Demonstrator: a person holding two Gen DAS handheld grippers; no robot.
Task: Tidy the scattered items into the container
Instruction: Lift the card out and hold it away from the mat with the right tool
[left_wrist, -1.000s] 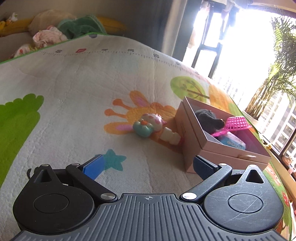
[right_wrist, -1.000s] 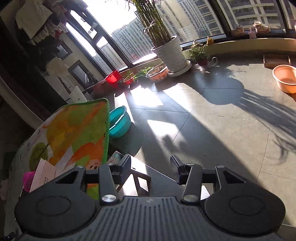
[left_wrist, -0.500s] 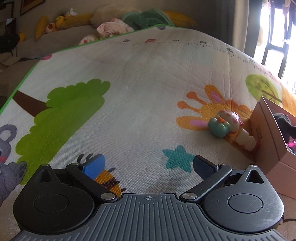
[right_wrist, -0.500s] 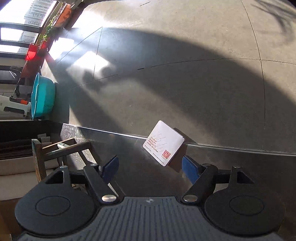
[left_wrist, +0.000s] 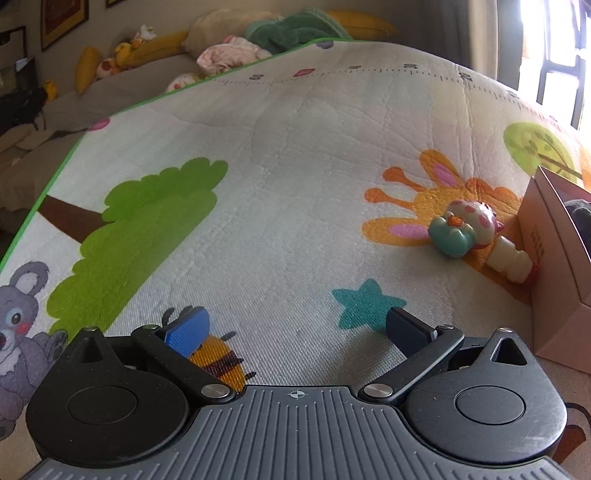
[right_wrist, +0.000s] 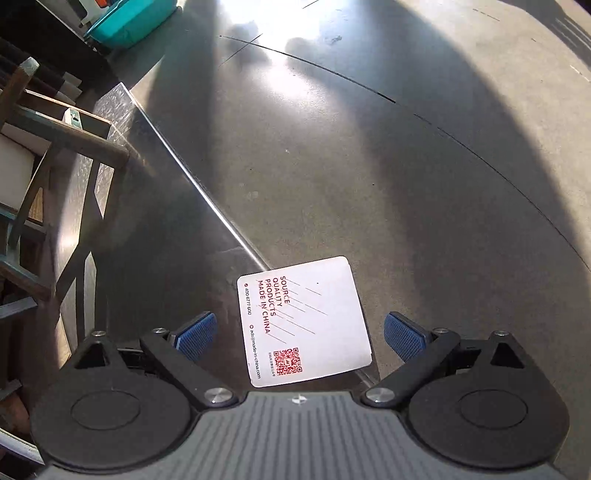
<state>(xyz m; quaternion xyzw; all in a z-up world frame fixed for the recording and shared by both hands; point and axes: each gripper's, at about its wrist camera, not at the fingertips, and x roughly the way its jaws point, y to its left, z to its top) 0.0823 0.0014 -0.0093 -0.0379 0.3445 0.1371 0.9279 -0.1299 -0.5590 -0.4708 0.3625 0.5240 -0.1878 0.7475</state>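
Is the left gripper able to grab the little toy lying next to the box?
Probably yes. The left gripper is open and empty, and only bare play mat lies between it and the toy. The toy sits close against the cardboard box, which may crowd one finger.

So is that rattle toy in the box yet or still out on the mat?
Out. The rattle lies on its side on the mat, against the box's outer wall.
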